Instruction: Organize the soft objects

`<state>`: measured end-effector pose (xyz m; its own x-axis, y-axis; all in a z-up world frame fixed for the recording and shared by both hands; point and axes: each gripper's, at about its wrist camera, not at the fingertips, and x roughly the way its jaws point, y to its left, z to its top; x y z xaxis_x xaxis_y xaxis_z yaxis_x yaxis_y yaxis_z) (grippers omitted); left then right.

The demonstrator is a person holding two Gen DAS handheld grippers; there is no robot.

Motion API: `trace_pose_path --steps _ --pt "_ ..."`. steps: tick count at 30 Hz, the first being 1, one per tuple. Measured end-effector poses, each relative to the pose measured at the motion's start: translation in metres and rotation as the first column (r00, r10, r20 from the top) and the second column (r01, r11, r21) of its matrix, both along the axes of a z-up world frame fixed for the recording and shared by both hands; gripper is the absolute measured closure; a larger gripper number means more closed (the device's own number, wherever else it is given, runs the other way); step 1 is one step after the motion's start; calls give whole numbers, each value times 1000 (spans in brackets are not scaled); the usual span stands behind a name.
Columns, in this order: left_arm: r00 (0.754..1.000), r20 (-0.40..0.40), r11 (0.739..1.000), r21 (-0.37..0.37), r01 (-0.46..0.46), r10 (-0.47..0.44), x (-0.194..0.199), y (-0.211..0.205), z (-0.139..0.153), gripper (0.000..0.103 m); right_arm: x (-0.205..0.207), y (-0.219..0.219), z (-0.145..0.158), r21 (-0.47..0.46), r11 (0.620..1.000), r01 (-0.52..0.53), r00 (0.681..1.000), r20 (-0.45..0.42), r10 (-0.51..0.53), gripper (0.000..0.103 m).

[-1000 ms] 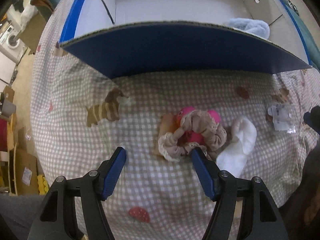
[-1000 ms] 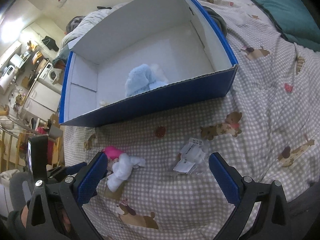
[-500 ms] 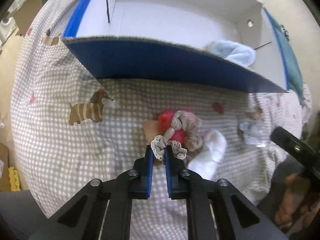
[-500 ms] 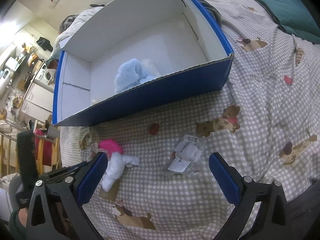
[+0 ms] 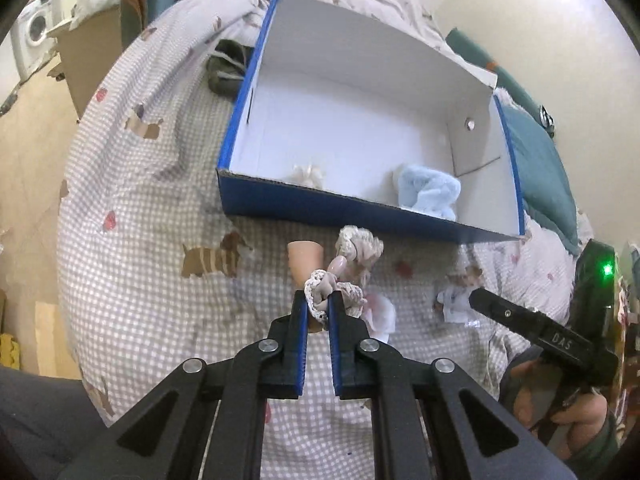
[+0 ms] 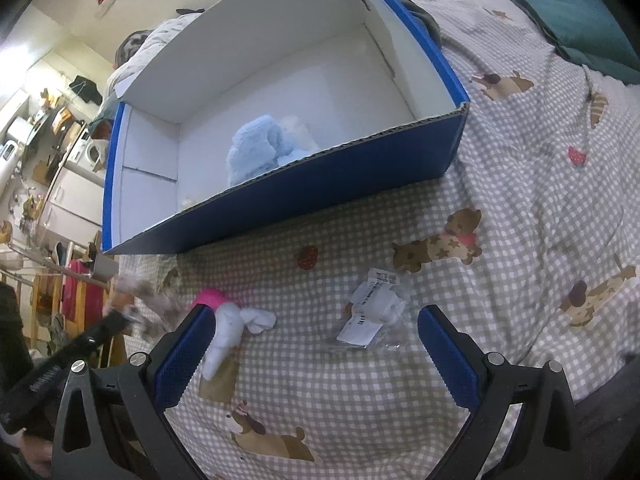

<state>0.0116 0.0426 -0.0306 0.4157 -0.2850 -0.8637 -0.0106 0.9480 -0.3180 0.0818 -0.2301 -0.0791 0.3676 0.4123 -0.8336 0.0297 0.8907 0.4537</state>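
Observation:
My left gripper [image 5: 318,306] is shut on a beige lace-edged scrunchie [image 5: 352,268] and holds it lifted above the checked bedspread, in front of the blue box [image 5: 360,210]. The box is white inside and holds a light blue fluffy item [image 5: 428,192] and a small cream item [image 5: 308,174]. My right gripper [image 6: 316,356] is open and empty above the bedspread. A white sock [image 6: 236,330] and a pink item [image 6: 210,298] lie by its left finger. A clear packet with white contents [image 6: 374,314] lies between its fingers, further ahead.
The bed's checked cover with dog prints [image 6: 436,248] carries the box. A teal pillow [image 6: 560,4] lies at the far right. A dark bundle [image 5: 224,68] sits left of the box. The floor and a cardboard box [image 5: 92,52] are beyond the bed's left edge.
My left gripper closed on the scrunchie and has lifted it off the pink item and white sock, towards the box. The right gripper stayed open and barely moved.

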Motion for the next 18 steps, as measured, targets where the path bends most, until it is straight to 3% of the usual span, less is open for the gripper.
trace_pose_path --steps 4,8,14,18 --pt "995 -94 999 7 41 -40 2 -12 -21 94 2 1 -4 -5 1000 -5 1000 -18 5 0" --pt "994 -40 995 -9 100 -100 -1 -23 -6 94 3 4 -3 6 1000 -21 1000 -21 21 0" --pt "983 -19 983 20 184 -184 -7 -44 -2 94 8 14 -5 263 961 -91 992 -57 109 0" --pt "966 -1 965 27 260 -260 -12 -63 0 94 12 32 -6 345 926 -155 981 -58 186 0"
